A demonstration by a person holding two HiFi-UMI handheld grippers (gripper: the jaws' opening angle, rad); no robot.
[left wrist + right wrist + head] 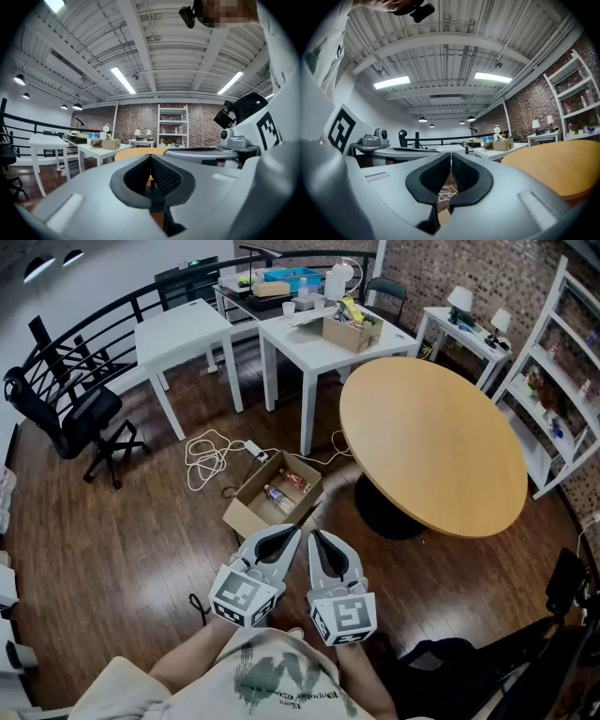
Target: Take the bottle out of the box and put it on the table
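The place is a loft-style office or studio workspace. A dark wood floor point(122, 549) carries a round wooden table point(431, 427), white square desks point(183, 334) and a black swivel office chair point(70, 418). An exposed brick wall point(469, 268) runs along the far side, with a white open shelving unit point(562, 362) and small lamps point(459, 299) on a side table. A black railing point(112, 320) edges the room like a mezzanine. Overhead, a bare ribbed ceiling point(154, 56) holds strip lights point(123, 79), and loose white cables point(211, 456) lie on the floor.
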